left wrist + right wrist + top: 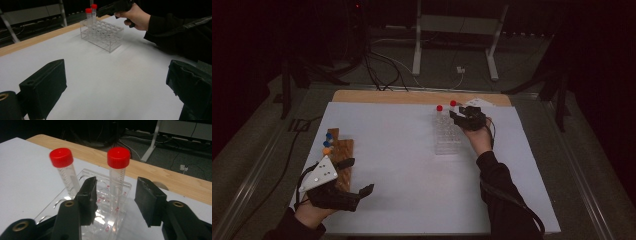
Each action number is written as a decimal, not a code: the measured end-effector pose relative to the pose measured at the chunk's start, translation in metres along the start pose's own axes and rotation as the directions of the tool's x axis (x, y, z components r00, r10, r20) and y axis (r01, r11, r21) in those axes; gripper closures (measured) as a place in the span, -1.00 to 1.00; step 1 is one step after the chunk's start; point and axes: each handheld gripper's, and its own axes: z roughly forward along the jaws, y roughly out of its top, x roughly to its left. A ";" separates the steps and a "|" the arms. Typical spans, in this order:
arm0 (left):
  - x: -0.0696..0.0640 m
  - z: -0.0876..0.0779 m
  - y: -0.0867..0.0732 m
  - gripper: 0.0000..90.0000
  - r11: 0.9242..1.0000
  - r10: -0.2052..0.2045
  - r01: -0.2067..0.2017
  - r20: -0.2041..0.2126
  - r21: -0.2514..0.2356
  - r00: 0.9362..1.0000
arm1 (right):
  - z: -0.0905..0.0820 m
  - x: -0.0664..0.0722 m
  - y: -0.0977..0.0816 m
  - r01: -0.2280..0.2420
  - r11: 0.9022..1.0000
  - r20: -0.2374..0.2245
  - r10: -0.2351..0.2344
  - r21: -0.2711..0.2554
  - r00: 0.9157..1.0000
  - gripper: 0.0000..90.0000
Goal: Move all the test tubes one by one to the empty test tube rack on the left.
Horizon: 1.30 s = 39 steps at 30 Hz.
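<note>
A clear plastic tube rack (447, 140) stands on the white sheet right of centre. Two red-capped tubes stand upright at its far end, one to the left (61, 157) and one to the right (118, 157). My right gripper (116, 200) reaches over the rack; its jaws stand on either side of the right tube's body, with a gap on each side. In the high view this gripper (457, 116) sits just below that tube's red cap (453, 103). My left gripper (358, 176) rests open near the front left of the sheet, its jaws wide and empty (117, 92).
A brown wooden block (343, 150) carrying blue-capped and orange-capped tubes lies just beyond the left gripper. The wooden table edge (412, 96) runs along the back. Desk legs and cables sit on the floor behind. The white sheet (397, 165) is bare between the two hands.
</note>
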 end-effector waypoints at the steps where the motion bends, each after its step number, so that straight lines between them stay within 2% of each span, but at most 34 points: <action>1: 0.000 0.000 0.000 -0.91 1.000 -0.001 0.001 0.006 0.000 1.000 | 0.002 0.000 0.000 -0.004 1.000 0.003 0.004 0.001 1.000 0.20; 4: 0.000 -0.001 0.001 -0.91 1.000 -0.001 0.001 0.007 -0.002 1.000 | 0.007 -0.001 0.001 -0.010 1.000 0.006 0.010 0.014 1.000 0.24; 14: 0.002 -0.001 0.000 -0.91 1.000 -0.007 0.007 -0.002 0.003 1.000 | 0.021 0.003 0.008 0.034 0.998 0.024 -0.036 0.059 0.999 0.61; 19: 0.002 0.000 -0.001 -0.91 1.000 -0.006 0.006 0.003 0.010 1.000 | 0.020 0.002 0.008 0.033 0.997 0.017 -0.034 0.063 0.999 0.65; 25: 0.002 0.001 -0.002 -0.91 1.000 -0.005 0.005 0.004 0.017 1.000 | 0.012 0.001 0.015 0.033 0.999 0.015 -0.033 0.030 0.999 0.66; 29: 0.002 0.002 -0.001 -0.91 1.000 -0.001 0.001 -0.002 0.020 1.000 | 0.003 0.003 0.022 0.049 0.999 0.020 -0.049 0.003 0.999 0.66; 34: 0.001 0.002 0.000 -0.91 1.000 -0.004 0.004 0.000 0.020 1.000 | -0.013 0.008 0.032 0.073 0.996 0.027 -0.072 -0.050 0.997 0.66; 39: 0.001 0.002 0.001 -0.91 1.000 -0.005 0.005 0.008 0.022 1.000 | -0.031 0.016 0.042 0.105 0.992 0.006 -0.105 -0.063 0.994 0.66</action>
